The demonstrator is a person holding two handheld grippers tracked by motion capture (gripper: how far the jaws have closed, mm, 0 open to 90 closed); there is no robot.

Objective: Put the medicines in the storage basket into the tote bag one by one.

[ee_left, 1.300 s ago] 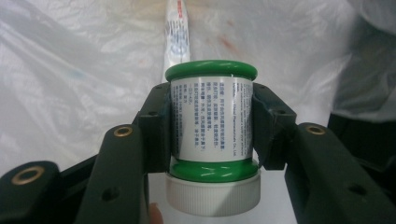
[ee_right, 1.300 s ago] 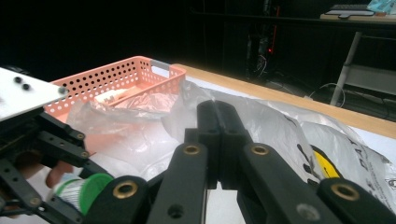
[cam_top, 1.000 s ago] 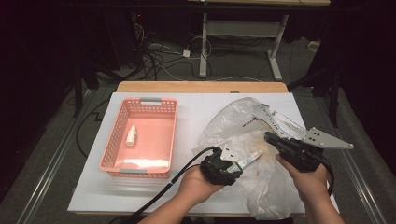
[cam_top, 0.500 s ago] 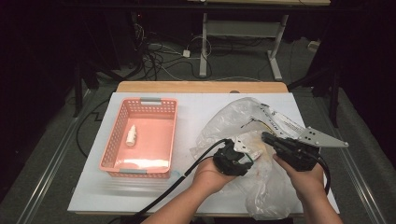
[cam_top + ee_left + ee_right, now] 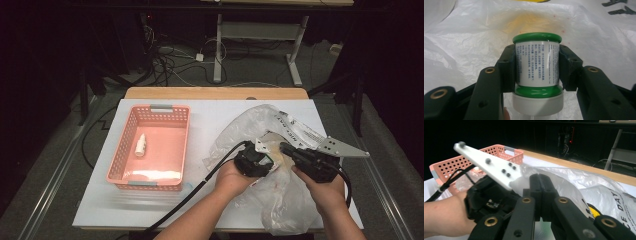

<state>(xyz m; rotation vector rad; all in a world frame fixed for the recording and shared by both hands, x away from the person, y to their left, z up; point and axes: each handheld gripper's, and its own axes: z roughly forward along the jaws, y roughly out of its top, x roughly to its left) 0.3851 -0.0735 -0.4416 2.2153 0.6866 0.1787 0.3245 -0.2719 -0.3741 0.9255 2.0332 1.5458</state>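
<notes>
High view: left tongs [image 5: 263,156] and right tongs [image 5: 286,148] side by side over crumpled clear plastic bag [image 5: 280,127], right side of white surface [image 5: 215,117]; perforated pink plastic basket [image 5: 150,145] at left, dark cabled floor beyond.

Left gripper view: pinching green-rimmed white-labelled round bottle [image 5: 537,63], inside the bag.

Right gripper view: pressed together, bag film between.

Two black plastic two-jaw grippers, left [image 5: 261,156] and right [image 5: 289,148], carry brass screw inserts; black cable exits toward 7 o'clock.
</notes>
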